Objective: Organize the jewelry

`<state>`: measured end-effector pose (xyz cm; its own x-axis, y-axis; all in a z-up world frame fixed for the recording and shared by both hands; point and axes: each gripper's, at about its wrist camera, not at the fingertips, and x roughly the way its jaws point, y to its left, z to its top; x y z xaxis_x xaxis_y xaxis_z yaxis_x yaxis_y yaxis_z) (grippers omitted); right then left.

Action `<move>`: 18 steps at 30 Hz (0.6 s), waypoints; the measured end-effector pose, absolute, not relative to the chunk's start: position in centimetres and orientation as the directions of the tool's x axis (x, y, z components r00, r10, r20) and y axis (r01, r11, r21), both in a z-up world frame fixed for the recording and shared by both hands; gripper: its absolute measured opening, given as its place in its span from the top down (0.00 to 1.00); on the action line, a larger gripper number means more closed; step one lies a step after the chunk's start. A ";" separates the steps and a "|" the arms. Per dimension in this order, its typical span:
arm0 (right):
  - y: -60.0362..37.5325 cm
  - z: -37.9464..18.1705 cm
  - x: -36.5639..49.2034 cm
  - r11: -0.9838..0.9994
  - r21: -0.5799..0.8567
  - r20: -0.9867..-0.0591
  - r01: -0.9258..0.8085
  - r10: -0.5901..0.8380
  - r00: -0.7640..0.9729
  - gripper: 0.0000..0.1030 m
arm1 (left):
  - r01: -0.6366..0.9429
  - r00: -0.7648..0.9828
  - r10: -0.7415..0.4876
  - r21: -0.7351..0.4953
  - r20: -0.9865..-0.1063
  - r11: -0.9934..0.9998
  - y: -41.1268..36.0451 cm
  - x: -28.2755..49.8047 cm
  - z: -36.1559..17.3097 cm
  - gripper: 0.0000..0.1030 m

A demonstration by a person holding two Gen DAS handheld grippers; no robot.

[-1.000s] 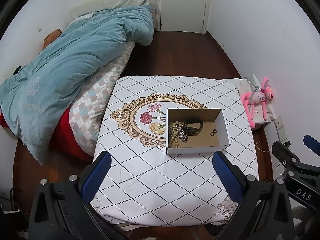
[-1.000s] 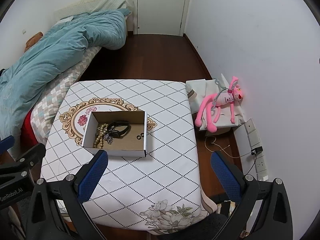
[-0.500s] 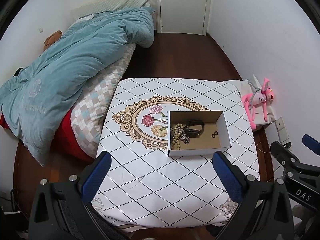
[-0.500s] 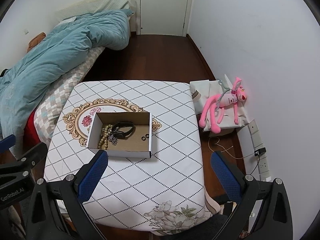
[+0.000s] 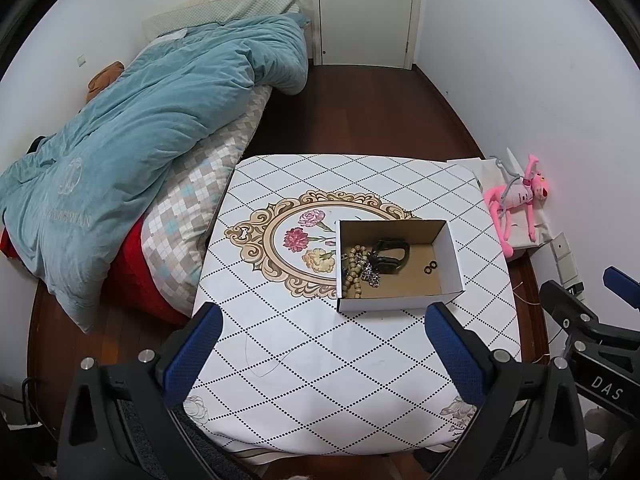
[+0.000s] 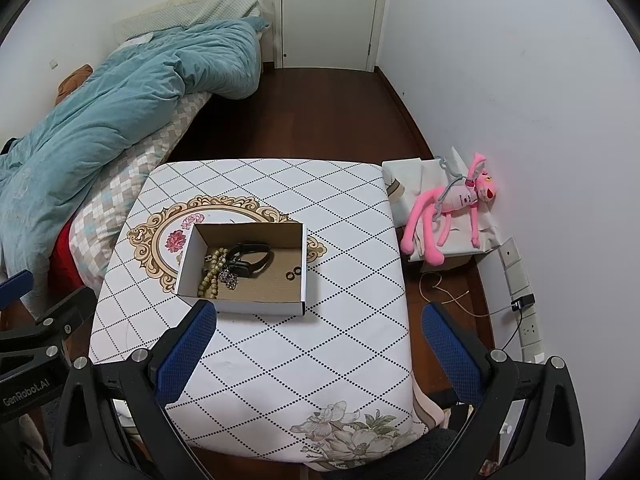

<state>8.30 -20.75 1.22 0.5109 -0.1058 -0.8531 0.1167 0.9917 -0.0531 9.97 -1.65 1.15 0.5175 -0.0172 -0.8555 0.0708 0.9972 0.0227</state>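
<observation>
Both tongs, left (image 5: pixel 320 344) and right (image 6: pixel 318 340), gape wide, holding nothing.

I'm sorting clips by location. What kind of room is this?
Most likely a small bedroom in a home: a bed with a rumpled teal quilt stands beside the tablecloth-covered table, a pink plush toy lies by the wall, and a white door closes the far end.

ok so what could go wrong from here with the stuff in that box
1. The bead bracelet, the silver chain and the black watch lie bunched together, so lifting one may drag the others.
2. The two small black rings look hard to pinch off the box floor.
3. The light cardboard box may slide on the tablecloth.
</observation>
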 end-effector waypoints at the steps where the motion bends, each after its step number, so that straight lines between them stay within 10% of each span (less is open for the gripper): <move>1: -20.8 1.2 8.3 0.992 -0.054 -0.853 0.117 -0.107 0.511 0.00 | 0.071 0.517 -0.020 0.019 -0.856 0.997 -1.6 10.0 1.1 0.00; 18: -20.9 0.9 8.5 0.991 -0.059 -0.854 0.118 -0.111 0.508 0.00 | 0.081 0.517 -0.024 0.021 -0.856 0.997 -2.0 10.1 1.1 0.00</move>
